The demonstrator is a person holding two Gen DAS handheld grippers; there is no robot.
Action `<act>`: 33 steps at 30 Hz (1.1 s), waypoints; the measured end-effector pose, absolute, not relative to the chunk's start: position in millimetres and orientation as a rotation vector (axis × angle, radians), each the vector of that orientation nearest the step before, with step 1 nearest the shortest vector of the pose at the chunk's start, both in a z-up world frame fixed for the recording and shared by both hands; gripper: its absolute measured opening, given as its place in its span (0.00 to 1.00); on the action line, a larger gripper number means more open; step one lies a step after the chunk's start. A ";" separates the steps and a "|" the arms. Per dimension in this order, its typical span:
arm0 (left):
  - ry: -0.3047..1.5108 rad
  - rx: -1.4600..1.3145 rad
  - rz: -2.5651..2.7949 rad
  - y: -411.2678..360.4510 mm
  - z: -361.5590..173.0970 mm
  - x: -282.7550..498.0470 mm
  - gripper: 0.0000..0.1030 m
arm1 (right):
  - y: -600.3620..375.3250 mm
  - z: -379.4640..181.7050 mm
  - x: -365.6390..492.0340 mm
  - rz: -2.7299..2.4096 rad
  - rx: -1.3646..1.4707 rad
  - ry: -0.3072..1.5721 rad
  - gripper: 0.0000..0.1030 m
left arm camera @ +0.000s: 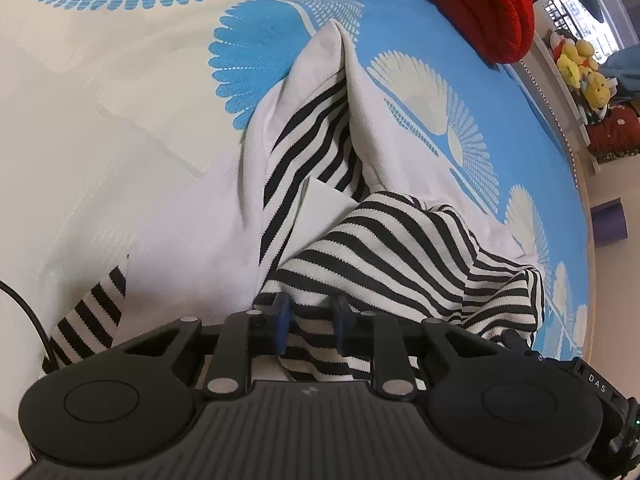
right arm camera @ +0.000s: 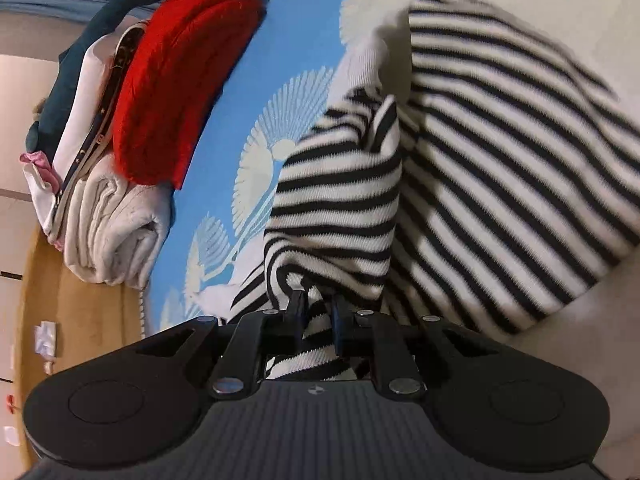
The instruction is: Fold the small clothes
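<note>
A black-and-white striped garment (left arm camera: 384, 240) is shown crumpled on the blue-and-white bedspread (left arm camera: 120, 120), its fabric clamped between the narrowed jaws of both the left gripper (left arm camera: 310, 312) and the right gripper (right arm camera: 318, 308).

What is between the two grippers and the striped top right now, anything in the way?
Nothing visible. The left gripper and the right gripper each already have a fold of the striped top between their fingers; the red knit lies off to the side.
</note>
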State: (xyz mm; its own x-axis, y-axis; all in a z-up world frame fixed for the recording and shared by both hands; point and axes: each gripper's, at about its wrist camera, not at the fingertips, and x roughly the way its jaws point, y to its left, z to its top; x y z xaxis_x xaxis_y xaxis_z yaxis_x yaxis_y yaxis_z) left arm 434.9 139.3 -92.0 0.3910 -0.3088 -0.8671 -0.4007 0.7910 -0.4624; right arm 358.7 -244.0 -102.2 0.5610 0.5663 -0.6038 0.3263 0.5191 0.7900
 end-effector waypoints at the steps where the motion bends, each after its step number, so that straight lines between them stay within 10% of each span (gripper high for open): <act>1: 1.193 -0.705 0.062 139.5 -92.0 435.1 0.23 | -243.7 -105.2 357.9 0.180 1.072 1.021 0.24; 5: 1.168 -0.733 0.060 144.3 -90.2 434.3 0.21 | -243.8 -98.1 363.3 0.291 1.137 0.959 0.37; 8: 1.104 -0.761 0.067 151.1 -82.6 431.5 0.01 | -241.3 -79.2 366.8 0.397 1.157 0.850 0.52; 28: 1.029 -0.824 0.090 156.8 -78.9 429.3 0.00 | -248.5 -137.3 347.7 -0.058 1.386 0.947 0.50; 31: 1.033 -0.829 0.090 157.7 -80.3 429.6 0.00 | -251.4 -142.6 354.3 -0.056 1.416 0.909 0.34; 33: 1.034 -0.829 0.087 157.7 -79.9 430.1 0.00 | -252.7 -135.1 355.9 -0.017 1.404 0.894 0.06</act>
State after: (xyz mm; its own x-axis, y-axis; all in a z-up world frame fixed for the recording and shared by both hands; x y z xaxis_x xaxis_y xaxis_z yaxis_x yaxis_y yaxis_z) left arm 430.1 157.7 -79.9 0.5366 -0.3053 -0.7867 -0.4327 0.7008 -0.5671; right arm 355.9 -252.7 -135.1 0.6844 0.4854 -0.5440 0.5056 0.2216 0.8338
